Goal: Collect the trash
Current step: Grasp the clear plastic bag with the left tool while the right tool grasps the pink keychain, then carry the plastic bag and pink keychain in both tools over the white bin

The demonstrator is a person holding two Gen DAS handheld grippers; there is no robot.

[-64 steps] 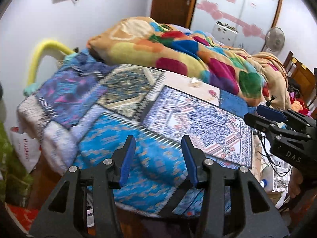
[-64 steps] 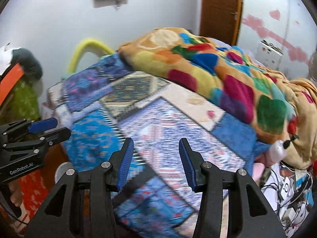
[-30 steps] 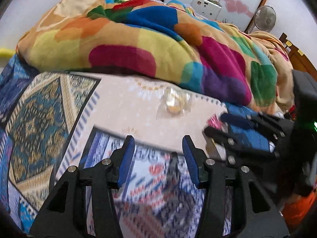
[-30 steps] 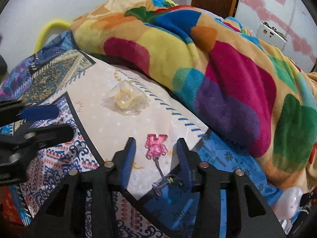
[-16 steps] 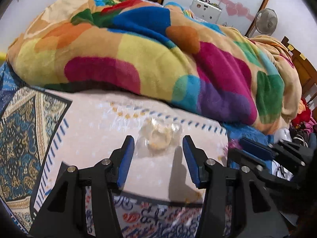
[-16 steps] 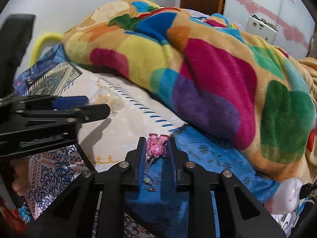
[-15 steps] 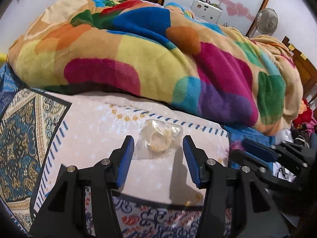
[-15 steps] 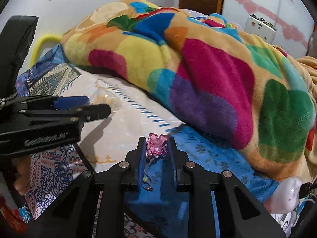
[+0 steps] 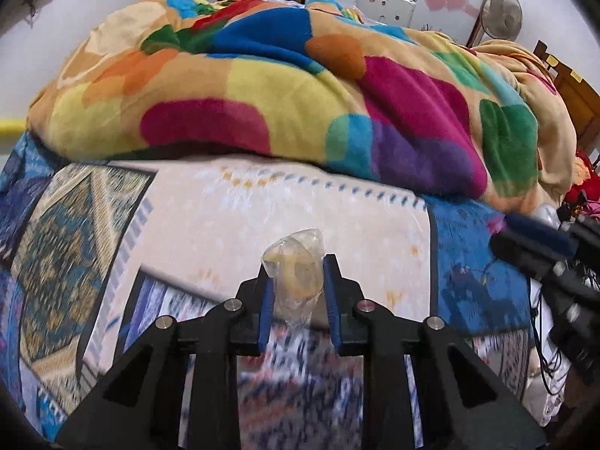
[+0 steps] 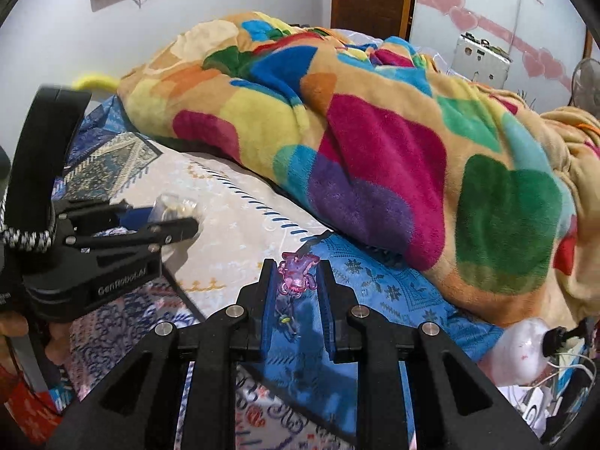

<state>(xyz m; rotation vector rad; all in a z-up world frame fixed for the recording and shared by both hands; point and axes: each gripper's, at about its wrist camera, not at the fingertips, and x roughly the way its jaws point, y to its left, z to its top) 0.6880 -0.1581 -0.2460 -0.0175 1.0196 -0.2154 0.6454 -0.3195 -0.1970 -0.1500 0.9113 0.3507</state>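
Trash in both grips: my left gripper [image 9: 299, 281] has just closed on the wrapper [image 9: 298, 268], my right gripper [image 10: 298, 285] pinches the pink scrap [image 10: 296, 272], ready to lift off the bedspread [image 9: 262, 202].

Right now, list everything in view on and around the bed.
clear plastic wrapper: one, see-through with yellowish inside, pinched in the left claw
pink trinket: one, translucent pink, between the right claw's pads
blanket: one, multicoloured patches, heaped at the back of the bed
bedsheet: one, cream and blue patchwork, under everything
fan: one, grey, far right corner
left claw: black with blue pads, its jaws have just been closing on the wrapper
right claw: black with blue pads, closed on the trinket
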